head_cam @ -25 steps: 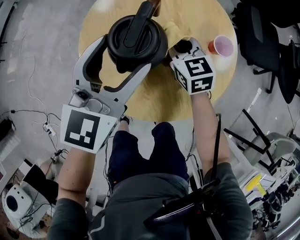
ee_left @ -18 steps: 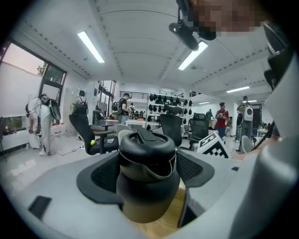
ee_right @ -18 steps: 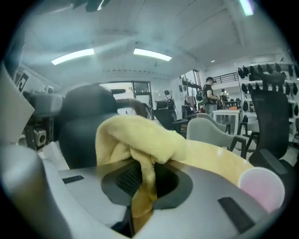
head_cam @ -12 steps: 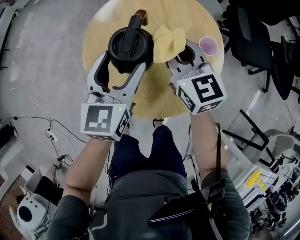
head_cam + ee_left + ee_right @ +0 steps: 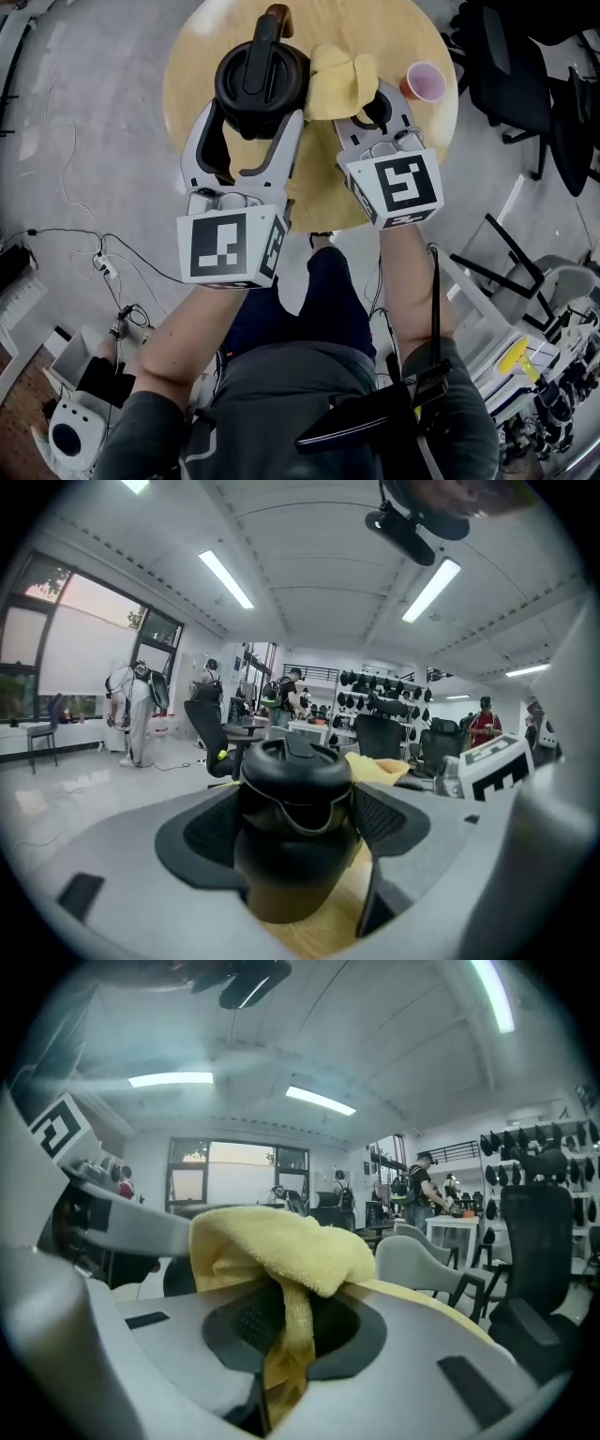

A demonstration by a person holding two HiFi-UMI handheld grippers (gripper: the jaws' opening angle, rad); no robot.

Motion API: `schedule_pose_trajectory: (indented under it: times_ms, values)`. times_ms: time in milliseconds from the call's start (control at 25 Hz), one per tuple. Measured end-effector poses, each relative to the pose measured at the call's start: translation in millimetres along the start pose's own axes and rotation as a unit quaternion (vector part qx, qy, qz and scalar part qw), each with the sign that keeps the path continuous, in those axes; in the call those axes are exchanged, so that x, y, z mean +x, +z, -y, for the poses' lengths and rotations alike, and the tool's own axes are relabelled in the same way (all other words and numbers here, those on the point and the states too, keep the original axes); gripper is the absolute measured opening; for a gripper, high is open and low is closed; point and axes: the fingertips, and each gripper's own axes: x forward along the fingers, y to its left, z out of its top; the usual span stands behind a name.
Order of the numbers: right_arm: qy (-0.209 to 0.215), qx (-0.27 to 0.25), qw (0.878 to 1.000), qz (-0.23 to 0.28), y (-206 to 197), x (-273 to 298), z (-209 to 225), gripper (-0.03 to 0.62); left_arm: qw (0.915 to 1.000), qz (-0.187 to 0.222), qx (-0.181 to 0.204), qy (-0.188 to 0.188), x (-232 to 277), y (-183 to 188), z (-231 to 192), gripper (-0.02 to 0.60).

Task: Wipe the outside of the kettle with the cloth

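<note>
- Left tool (image 5: 251, 127) is grasping the black kettle (image 5: 261, 80); in the left gripper view its two jaws are pressing on either side of the kettle's body (image 5: 295, 808).
- Kettle is sitting over the far left part of the round wooden table (image 5: 394, 28), lid on, handle running away from the person. Whether its base is touching the wood, cannot tell.
- Right tool (image 5: 373, 108) is clenching the yellow cloth (image 5: 339, 73); in the right gripper view a fold of cloth (image 5: 272, 1241) is hanging down between the closed jaws while the rest is bunching over them.
- Cloth is lying up against the kettle's right side, just beyond the right tool's tips.
- From the left tool (image 5: 300, 827), the cloth (image 5: 375, 766) is showing just past the kettle, to its right.
- Pink cup (image 5: 424, 81) is standing near the table's right edge, apart from the cloth.
- Person is sitting at the near side of the table, both forearms reaching forward.
- Black office chairs are standing on the floor to the right.
</note>
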Motion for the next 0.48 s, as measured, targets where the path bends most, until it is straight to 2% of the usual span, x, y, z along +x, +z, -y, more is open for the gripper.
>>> schedule_pose_trajectory:
  times_ms: [280,480]
  values:
    - [-0.025,0.029,0.997,-0.066,-77,16,5,0.063,0.9999,0.011,-0.002,-0.003,-1,-3,-1,0.374]
    - [-0.025,0.031,0.992,-0.124,-114,21,4,0.063,0.9984,-0.004,0.035,-0.044,-3,-7,0,0.376]
